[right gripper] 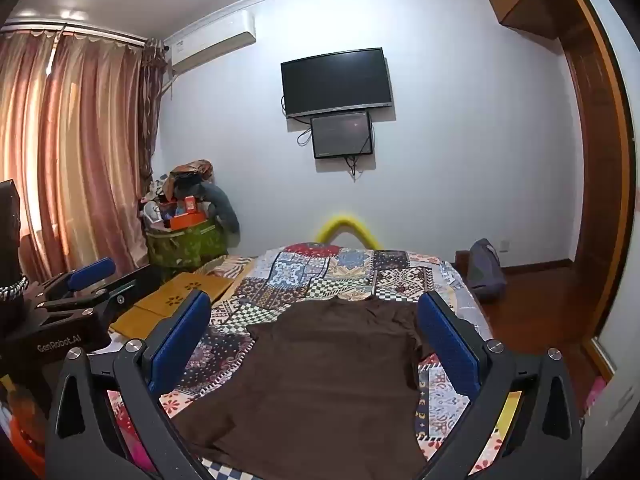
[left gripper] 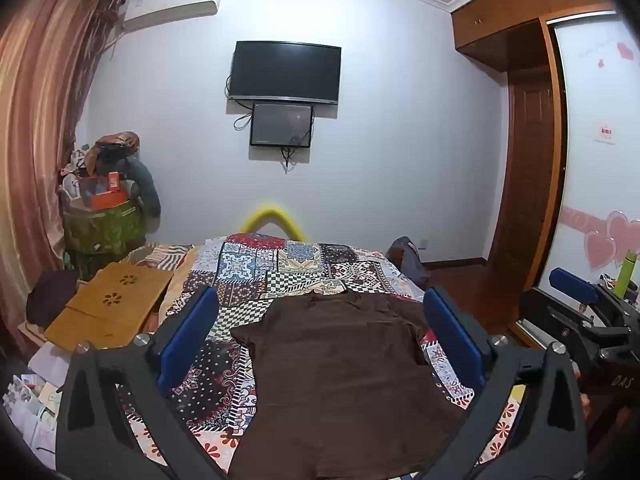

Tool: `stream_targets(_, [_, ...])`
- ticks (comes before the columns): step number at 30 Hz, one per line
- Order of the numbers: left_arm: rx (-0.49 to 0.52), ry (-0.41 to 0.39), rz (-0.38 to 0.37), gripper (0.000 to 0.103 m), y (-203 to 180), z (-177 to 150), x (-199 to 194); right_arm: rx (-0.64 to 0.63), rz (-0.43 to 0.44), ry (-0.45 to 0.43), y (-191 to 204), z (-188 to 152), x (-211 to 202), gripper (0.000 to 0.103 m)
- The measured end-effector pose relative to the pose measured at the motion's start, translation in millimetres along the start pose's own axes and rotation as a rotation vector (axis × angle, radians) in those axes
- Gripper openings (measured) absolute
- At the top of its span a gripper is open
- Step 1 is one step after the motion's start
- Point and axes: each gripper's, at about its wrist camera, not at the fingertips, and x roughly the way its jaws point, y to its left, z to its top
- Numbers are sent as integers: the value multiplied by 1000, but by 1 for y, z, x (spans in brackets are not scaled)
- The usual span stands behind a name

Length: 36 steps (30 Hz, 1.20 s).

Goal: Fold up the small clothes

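Both tools hang side by side over the near end of the bed. The left gripper (left gripper: 320, 336) has its blue pads spread wide with nothing between them, and the right gripper (right gripper: 316, 336) is the same: released, empty, tilted a little down toward the cloth.

Just beyond and below them lies the brown shirt (left gripper: 340, 364), spread flat on the patchwork bedspread (left gripper: 276, 268). From either tool it sits at twelve o'clock, its long axis running straight away from the holder: hem nearest, collar farthest. One short sleeve (left gripper: 248, 334) sticks out toward nine o'clock. The other sleeve (right gripper: 408, 320), at about two o'clock in the right wrist view, looks rumpled or partly tucked against the body; I can't tell which.

I'd judge no fold has been made yet. The left tool is nearer the nine o'clock sleeve and the right tool nearer the other side, so each has its own edge to take.

Bare bedspread shows on both sides of the shirt and a good stretch past the collar. Farther off at ten o'clock a wooden board (left gripper: 108, 308) rests on the bed, well apart from the shirt. Toward three o'clock the bed edge drops to the wooden floor (right gripper: 532, 308).
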Motion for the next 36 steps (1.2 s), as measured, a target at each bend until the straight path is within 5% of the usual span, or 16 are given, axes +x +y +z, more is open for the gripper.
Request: stream_targets(36, [19, 26, 24, 103, 1, -3, 12, 26, -14, 29, -9, -3, 7, 103])
